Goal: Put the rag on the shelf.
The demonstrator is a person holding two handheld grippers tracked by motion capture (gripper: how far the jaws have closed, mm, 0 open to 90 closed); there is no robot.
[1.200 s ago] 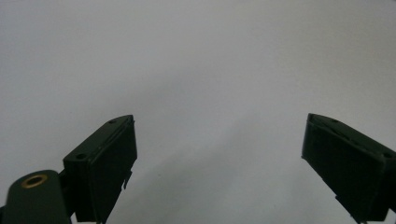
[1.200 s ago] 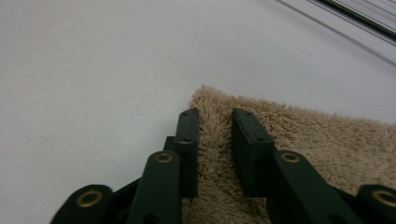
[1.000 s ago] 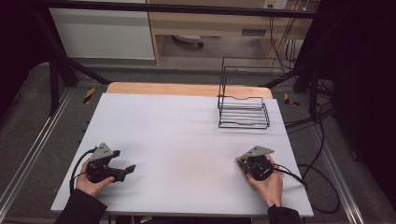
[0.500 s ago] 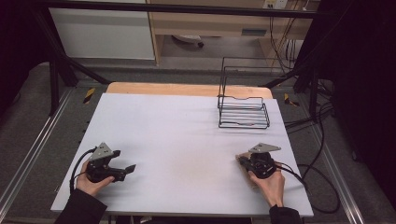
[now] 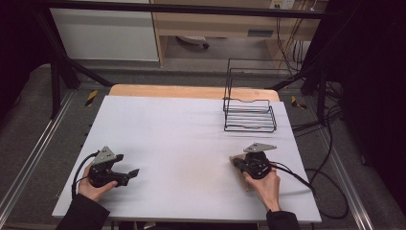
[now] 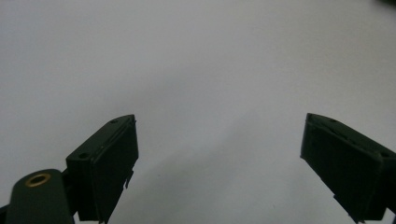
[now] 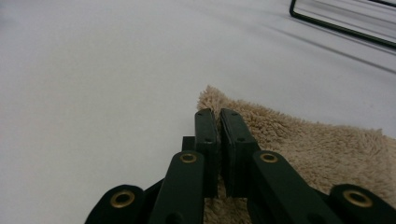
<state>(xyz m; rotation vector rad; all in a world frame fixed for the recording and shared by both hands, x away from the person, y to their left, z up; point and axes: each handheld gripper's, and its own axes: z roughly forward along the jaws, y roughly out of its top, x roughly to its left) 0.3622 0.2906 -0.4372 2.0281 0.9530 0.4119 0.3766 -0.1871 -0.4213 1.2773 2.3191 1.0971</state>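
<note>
Near the right front of the white worktop [image 5: 191,124], a beige terry cloth [image 7: 299,135] lay flat, with the right hand-held gripper [image 7: 218,114] over its corner, jaws pressed together; whether any pile was actually pinched between them could not be told. The left hand-held gripper [image 6: 219,140] rested well apart at the left front, jaws spread over bare surface. To lift the cloth cleanly, the pinch probably needed to sit deeper on the corner, then rise slowly, clear of the black wire rack [image 5: 250,115] beyond.
</note>
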